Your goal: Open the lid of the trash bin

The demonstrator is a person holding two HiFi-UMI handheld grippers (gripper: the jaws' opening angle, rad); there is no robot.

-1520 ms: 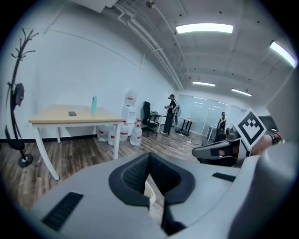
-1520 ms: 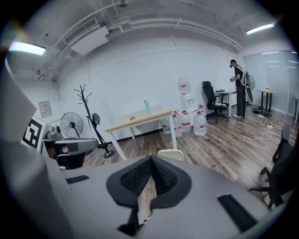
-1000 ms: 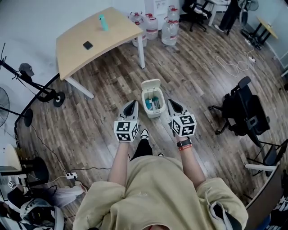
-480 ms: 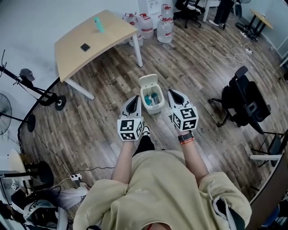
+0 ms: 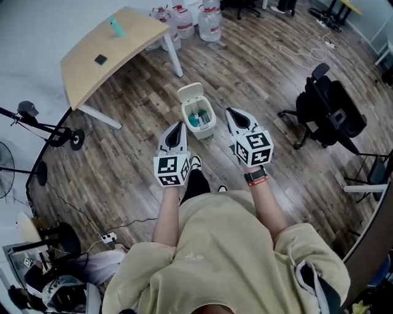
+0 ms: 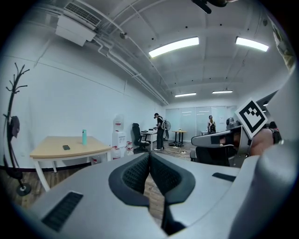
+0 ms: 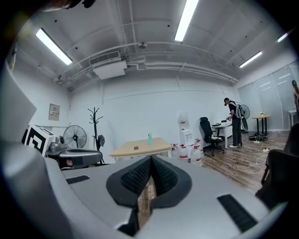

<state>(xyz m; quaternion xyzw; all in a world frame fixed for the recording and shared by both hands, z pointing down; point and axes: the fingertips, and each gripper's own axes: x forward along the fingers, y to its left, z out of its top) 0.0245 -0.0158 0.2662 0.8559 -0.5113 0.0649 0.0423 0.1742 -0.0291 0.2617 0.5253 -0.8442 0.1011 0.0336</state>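
A small white trash bin [image 5: 198, 120] stands on the wooden floor in the head view. Its lid [image 5: 190, 92] is tipped up at the far side, and blue and green items show inside. My left gripper [image 5: 178, 129] hovers just left of the bin and my right gripper [image 5: 234, 116] just right of it, both raised above it and apart from it. In each gripper view the dark pads [image 6: 149, 172] [image 7: 150, 173] meet at the tips with nothing between them. Both gripper views look level across the room, and the bin does not show in them.
A light wooden table [image 5: 107, 54] with a teal bottle [image 5: 114, 26] and a dark phone [image 5: 100, 59] stands far left. Water jugs [image 5: 209, 12] sit behind it. A black office chair [image 5: 332, 113] is at the right. People stand at far desks [image 6: 160, 130].
The head camera has tilted, so the bin and table sit higher and further left in the view. Both grippers have stayed at the bin's sides, shut.
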